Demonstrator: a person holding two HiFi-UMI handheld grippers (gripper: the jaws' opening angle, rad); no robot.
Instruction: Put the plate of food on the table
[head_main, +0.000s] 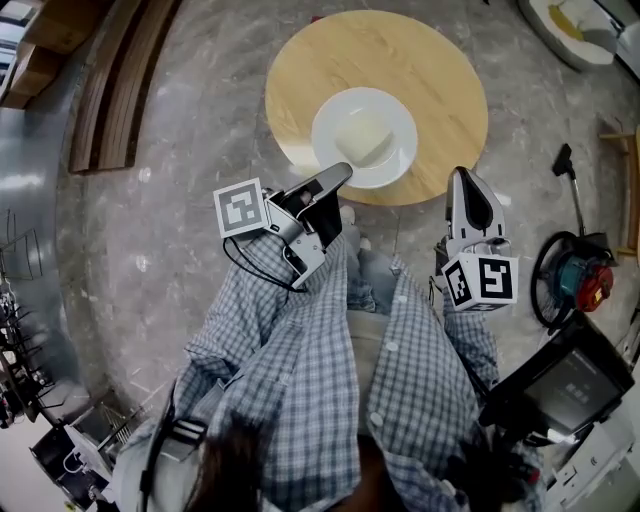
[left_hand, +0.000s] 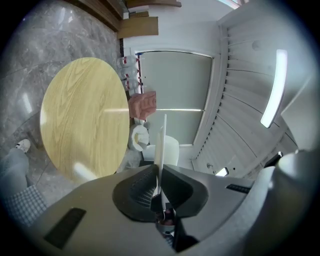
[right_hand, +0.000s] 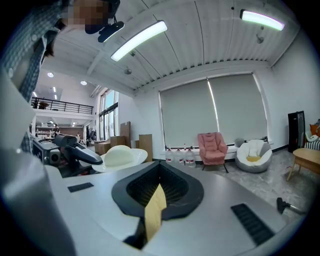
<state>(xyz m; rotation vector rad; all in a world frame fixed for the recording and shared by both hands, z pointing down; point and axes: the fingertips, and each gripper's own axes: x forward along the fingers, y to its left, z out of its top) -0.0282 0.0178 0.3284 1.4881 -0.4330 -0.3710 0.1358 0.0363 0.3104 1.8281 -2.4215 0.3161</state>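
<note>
A white plate (head_main: 330, 115) carrying a pale block of food (head_main: 362, 138) is over the near part of the round wooden table (head_main: 420, 70). Whether it touches the tabletop, I cannot tell. My left gripper (head_main: 340, 175) is shut on the plate's near rim. In the left gripper view the plate (left_hand: 161, 145) shows edge-on as a thin white line pinched between the jaws, with the table (left_hand: 85, 115) off to the left. My right gripper (head_main: 465, 180) is shut and holds nothing, by the table's near right edge. Its own view shows the plate (right_hand: 120, 156) to its left.
A red and teal machine with a black hose (head_main: 575, 275) and a black screen (head_main: 560, 385) stand on the floor at my right. Dark wooden slats (head_main: 120, 80) lie at the far left. A pink armchair (right_hand: 212, 145) and a white round chair (right_hand: 254, 155) stand by the far window.
</note>
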